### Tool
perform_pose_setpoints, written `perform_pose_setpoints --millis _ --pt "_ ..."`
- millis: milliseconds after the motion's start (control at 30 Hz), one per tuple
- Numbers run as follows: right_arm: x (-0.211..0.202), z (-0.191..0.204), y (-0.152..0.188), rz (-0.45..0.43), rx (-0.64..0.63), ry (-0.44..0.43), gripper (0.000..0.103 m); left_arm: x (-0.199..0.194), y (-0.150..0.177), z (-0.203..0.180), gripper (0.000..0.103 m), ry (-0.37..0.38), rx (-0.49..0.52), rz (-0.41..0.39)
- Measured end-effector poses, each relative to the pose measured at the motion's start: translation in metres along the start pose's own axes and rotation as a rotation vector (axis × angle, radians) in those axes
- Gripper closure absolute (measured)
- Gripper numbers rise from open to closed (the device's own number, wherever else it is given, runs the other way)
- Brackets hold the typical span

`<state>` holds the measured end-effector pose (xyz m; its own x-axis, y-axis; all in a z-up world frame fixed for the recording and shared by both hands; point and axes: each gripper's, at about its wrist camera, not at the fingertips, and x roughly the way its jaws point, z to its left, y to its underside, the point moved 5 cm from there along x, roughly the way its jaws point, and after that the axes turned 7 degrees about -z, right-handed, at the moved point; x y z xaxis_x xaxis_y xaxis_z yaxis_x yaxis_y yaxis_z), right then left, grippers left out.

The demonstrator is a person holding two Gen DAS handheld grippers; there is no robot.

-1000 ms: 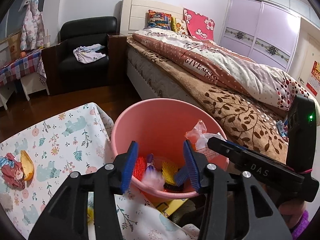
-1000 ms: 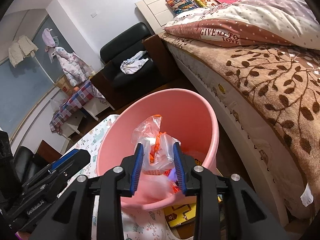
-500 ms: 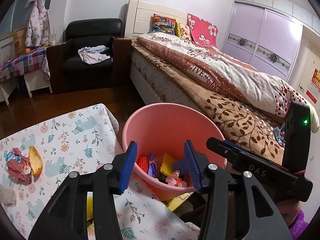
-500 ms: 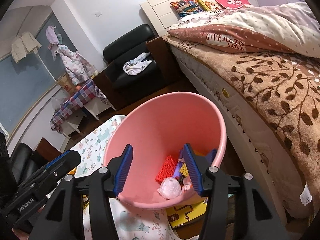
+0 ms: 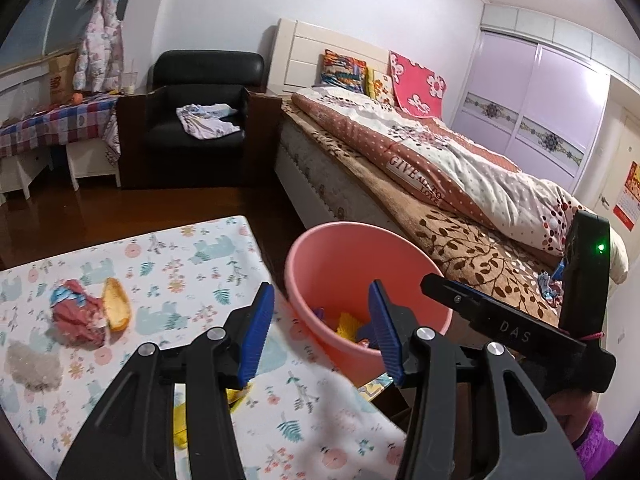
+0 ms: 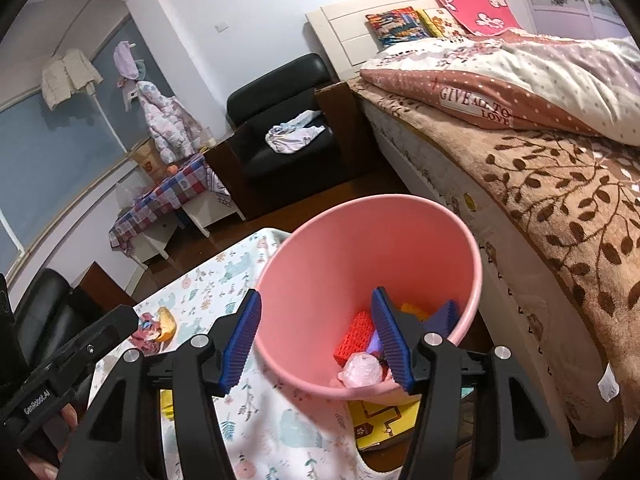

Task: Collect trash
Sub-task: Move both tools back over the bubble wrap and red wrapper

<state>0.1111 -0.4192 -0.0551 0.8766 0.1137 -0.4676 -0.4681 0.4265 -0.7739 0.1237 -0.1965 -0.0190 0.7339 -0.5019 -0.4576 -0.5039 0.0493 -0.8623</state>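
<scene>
A pink bucket [image 5: 340, 256] [image 6: 360, 248] stands beside the table and holds colourful scraps and a crumpled clear plastic bag [image 6: 360, 368]. My right gripper [image 6: 316, 340] is open and empty over the bucket's near rim. My left gripper [image 5: 320, 332] is open and empty above the table's right edge, next to the bucket. On the floral tablecloth [image 5: 180, 256] lie a red crumpled wrapper [image 5: 76, 316], an orange peel [image 5: 116, 304] and a grey fluffy lump [image 5: 32, 364]. A yellow scrap [image 5: 180, 424] sits under the left gripper.
A bed [image 5: 440, 176] with a brown leaf blanket runs along the right, close behind the bucket. A black armchair [image 5: 196, 120] and a checked side table [image 5: 52, 128] stand at the back. A yellow mat [image 6: 384, 420] lies under the bucket.
My right gripper opened and dropped the clear plastic bag into the bucket. Both grippers have drawn back and up from the bucket; the left view has swung toward the table.
</scene>
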Motion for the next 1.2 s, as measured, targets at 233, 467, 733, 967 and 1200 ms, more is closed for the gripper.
perform_pose_setpoints --millis 233,467,733,967,1200 --pt "-0.011 0.026 0.009 0.005 -0.037 -0.033 0.046 -0.034 0.003 0.03 0.054 -0.063 -0.025 -0.033" --pt "-0.013 0.054 0.025 0.038 -0.06 -0.094 0.046 -0.07 0.012 0.07 0.054 -0.138 -0.08 -0.055" --pt "-0.011 0.087 0.054 0.102 -0.119 -0.136 0.046 -0.096 0.04 0.104 0.054 -0.201 -0.083 -0.026" --pt "-0.002 0.109 0.076 0.163 -0.159 -0.164 0.046 -0.112 0.071 0.139 0.054 -0.279 -0.119 0.014" --pt "0.009 0.126 0.092 0.2 -0.192 -0.196 0.046 -0.126 0.077 0.182 0.054 -0.387 -0.195 -0.002"
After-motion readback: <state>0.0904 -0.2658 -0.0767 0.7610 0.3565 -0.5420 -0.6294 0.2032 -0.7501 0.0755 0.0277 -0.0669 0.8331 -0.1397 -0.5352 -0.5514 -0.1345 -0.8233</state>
